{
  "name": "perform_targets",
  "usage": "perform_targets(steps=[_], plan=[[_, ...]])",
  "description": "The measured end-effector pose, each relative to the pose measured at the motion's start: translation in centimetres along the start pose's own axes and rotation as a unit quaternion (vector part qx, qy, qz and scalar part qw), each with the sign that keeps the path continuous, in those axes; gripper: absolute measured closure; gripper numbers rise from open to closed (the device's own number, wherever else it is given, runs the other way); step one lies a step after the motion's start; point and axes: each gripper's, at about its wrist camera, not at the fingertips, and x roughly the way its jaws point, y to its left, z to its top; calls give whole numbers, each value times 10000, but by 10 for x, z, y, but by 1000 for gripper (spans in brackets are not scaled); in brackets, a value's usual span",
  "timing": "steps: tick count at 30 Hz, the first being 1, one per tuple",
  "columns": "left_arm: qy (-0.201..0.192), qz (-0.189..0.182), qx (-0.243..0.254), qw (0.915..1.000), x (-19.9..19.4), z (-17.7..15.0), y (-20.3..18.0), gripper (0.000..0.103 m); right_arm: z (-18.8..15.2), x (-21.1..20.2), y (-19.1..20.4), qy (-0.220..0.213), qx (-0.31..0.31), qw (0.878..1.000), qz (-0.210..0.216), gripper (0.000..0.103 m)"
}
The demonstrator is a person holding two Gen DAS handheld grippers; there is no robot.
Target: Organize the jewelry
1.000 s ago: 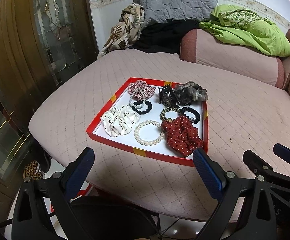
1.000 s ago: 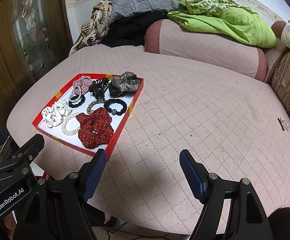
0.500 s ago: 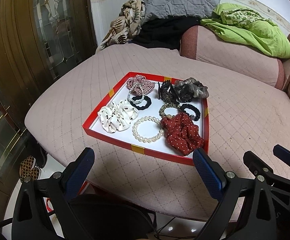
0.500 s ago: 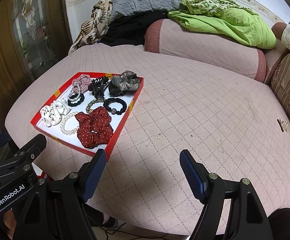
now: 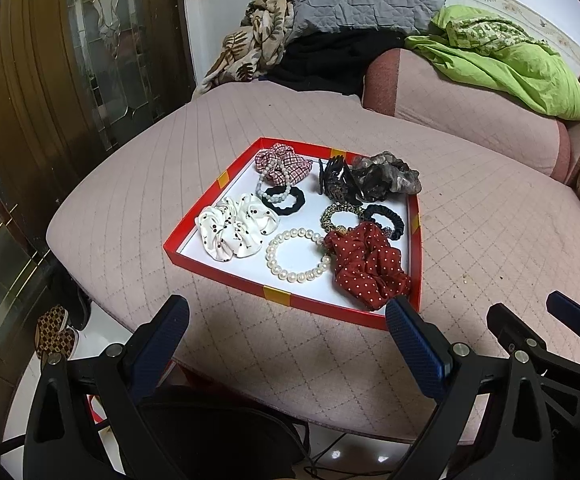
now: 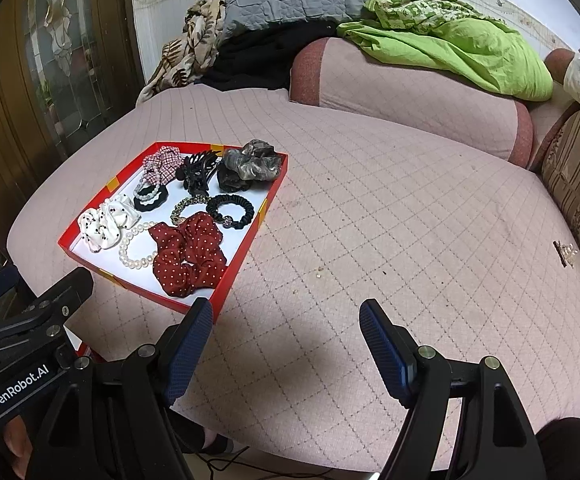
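Red tray [image 5: 226, 276] of jewelry sits on the pink bed [image 6: 409, 220] — long axis runs away from the cameras. Left claw [image 5: 288, 334] and right claw [image 6: 286, 330] both released, empty, near its front edge.

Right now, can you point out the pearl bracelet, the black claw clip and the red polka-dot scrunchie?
pearl bracelet [image 5: 298, 278]: left wrist view, on its near beads.
black claw clip [image 5: 334, 184]: left wrist view, on its body.
red polka-dot scrunchie [image 6: 189, 258]: right wrist view, on its middle folds.
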Motion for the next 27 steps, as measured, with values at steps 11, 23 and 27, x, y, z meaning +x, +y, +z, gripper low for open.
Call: perform_targets(steps=[11,23,27], plan=[[41,-23,-43,10000,2,-3,0,5,-1,1,1,6,-6,10000,-9,23],[-14,34,-26,10000,-2,-1,-3,5,1,-3,-3,-105,77,9999,36,22],[-88,81,137,9998,-10,7,-22,5,7,-4,-18,-135,222,9996,108,17]])
